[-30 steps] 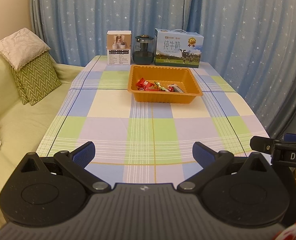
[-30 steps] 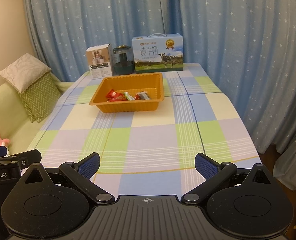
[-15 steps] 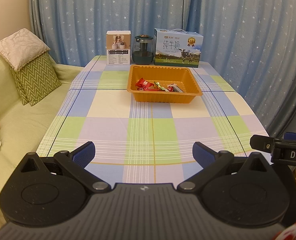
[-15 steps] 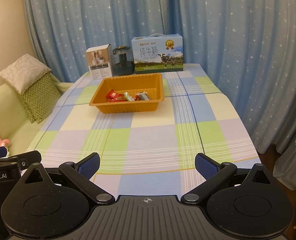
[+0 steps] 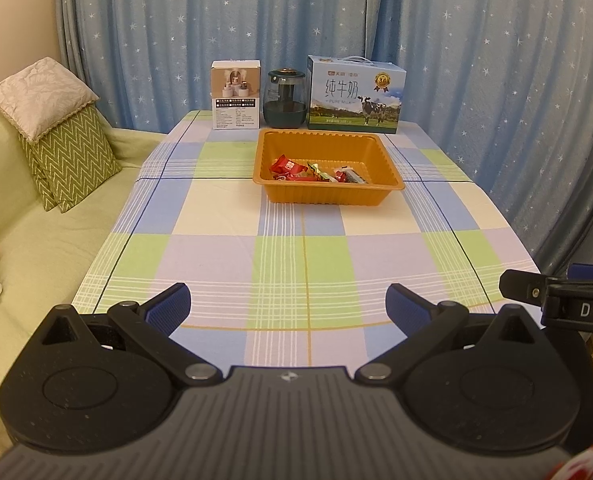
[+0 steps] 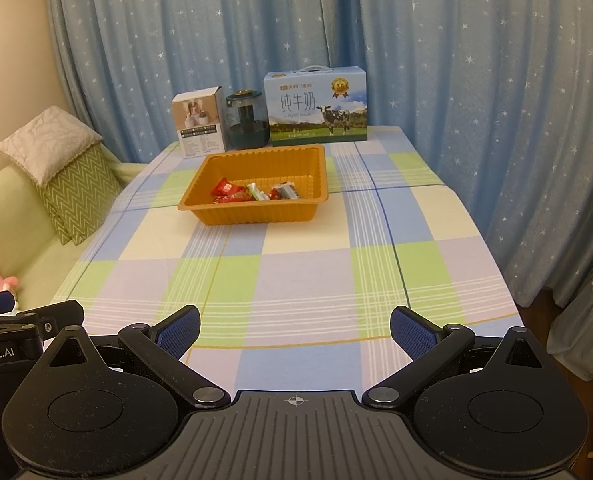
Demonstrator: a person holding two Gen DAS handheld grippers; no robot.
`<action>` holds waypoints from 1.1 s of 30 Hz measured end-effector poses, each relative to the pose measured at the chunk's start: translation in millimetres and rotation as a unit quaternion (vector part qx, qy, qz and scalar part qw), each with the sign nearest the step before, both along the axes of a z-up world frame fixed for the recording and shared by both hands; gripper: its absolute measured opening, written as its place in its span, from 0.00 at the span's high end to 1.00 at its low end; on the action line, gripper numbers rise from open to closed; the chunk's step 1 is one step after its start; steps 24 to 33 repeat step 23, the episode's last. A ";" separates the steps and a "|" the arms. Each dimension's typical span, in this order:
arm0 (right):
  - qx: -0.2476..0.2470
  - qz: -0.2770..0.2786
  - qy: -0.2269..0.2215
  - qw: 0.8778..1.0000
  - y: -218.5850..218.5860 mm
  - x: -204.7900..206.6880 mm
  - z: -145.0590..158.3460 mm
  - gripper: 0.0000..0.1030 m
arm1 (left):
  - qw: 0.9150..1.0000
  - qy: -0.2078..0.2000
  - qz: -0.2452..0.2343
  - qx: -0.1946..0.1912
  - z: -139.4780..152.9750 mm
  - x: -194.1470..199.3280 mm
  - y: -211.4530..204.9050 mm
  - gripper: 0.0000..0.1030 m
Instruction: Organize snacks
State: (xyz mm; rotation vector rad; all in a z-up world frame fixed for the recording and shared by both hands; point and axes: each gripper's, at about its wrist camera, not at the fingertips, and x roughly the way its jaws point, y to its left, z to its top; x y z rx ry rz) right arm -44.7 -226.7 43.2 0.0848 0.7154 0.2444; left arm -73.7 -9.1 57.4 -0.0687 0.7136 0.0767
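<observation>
Nearest, the left gripper (image 5: 288, 304) and the right gripper (image 6: 295, 330) hover side by side over the near edge of the checked tablecloth (image 5: 296, 248), blue pads spread wide and holding nothing, likely because nothing is left within reach to pick up. Farther off, the wrapped snacks in red and green foil (image 5: 314, 171) lie together inside the orange plastic tray (image 5: 328, 196), so the gathering looks done. Behind the tray stand a white carton (image 5: 235, 95), a dark glass jar (image 5: 285, 99) and a blue milk box (image 5: 355, 100), parked against the starry blue curtain (image 5: 336, 20).
</observation>
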 end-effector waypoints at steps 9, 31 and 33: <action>0.000 0.000 0.000 1.000 0.3 0.1 0.2 0.02 | 1.000 0.000 -0.001 0.001 0.8 0.9 0.3 0.00; 0.000 0.000 0.001 1.000 0.1 0.9 -0.6 0.02 | 1.000 -0.011 -0.004 0.003 1.3 2.1 1.0 0.00; 0.000 0.000 0.001 1.000 0.1 0.9 -0.6 0.02 | 1.000 -0.011 -0.004 0.003 1.3 2.1 1.0 0.00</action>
